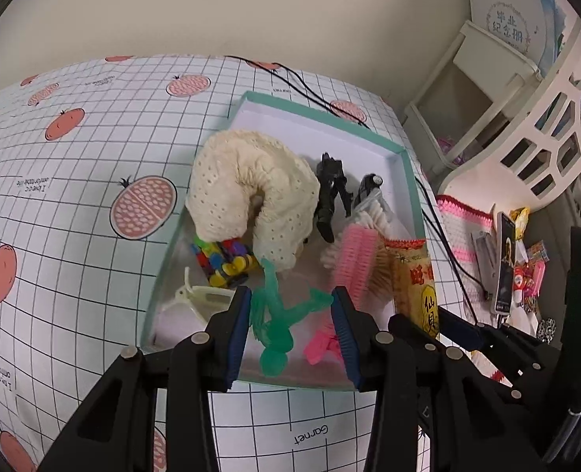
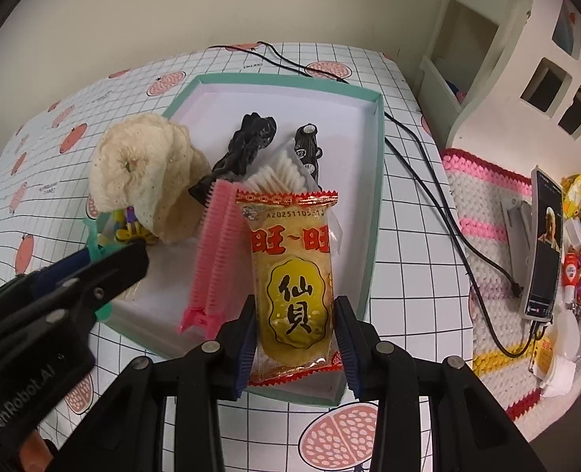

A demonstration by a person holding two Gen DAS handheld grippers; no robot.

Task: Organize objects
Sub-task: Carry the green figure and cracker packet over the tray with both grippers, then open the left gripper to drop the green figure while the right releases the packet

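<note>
Left wrist view: your left gripper (image 1: 290, 303) stands spread around the green rubber figure (image 1: 276, 324), pads not touching it, inside the teal box (image 1: 406, 165). Right wrist view: your right gripper (image 2: 295, 312) brackets the rice cracker packet (image 2: 292, 275); whether it pinches, I cannot tell. Squeeze hard and the crackers could crack.

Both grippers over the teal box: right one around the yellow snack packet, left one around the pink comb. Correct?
Not quite. The left gripper brackets the green toy figure, not the pink comb, per the left wrist view. The right gripper is around the snack packet, over the teal box.
</note>
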